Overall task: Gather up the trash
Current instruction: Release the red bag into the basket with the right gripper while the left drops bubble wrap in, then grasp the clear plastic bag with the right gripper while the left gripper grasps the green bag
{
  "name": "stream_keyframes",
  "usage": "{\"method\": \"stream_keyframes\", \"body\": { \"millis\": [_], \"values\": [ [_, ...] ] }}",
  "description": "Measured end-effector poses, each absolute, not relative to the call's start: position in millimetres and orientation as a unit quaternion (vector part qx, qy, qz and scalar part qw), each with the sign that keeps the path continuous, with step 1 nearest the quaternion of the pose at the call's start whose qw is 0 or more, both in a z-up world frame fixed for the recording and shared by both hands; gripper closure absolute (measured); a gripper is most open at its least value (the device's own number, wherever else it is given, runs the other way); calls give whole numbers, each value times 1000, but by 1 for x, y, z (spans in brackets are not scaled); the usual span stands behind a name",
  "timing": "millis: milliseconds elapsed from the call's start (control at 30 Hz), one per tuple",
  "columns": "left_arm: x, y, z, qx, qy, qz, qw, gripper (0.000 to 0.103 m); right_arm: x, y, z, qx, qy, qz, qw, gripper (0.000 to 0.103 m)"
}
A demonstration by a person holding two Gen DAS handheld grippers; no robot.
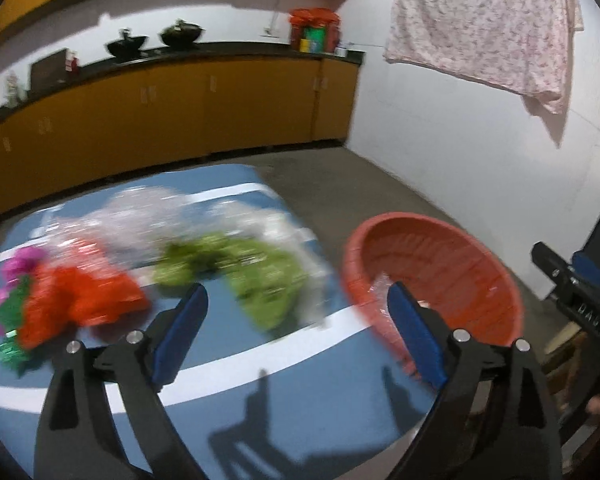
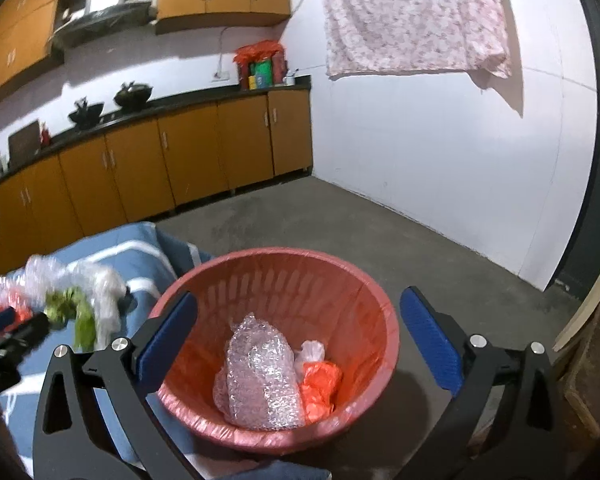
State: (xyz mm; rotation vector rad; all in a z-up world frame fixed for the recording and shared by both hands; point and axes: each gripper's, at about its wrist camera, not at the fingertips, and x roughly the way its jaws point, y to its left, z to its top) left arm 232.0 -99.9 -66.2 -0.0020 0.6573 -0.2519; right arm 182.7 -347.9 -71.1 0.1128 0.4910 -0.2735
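Observation:
A red plastic basket stands at the right edge of a blue-covered table; it also shows in the left wrist view. Inside lie a wad of bubble wrap and an orange bag. On the table lie an orange bag, a green bag, clear plastic and pink-green scraps. My left gripper is open and empty above the table, between the trash and the basket. My right gripper is open and empty over the basket.
Orange kitchen cabinets with a dark counter run along the back. A pink floral cloth hangs on the white wall. Grey concrete floor lies beyond the table. A wooden crate stands at the right.

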Motion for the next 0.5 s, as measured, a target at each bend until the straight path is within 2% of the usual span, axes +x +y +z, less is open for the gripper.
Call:
{"method": "stream_keyframes", "body": {
  "millis": [500],
  "values": [
    [175, 88, -80, -34, 317, 80, 944, 9, 196, -244, -81, 20, 273, -29, 961, 3]
  ]
}}
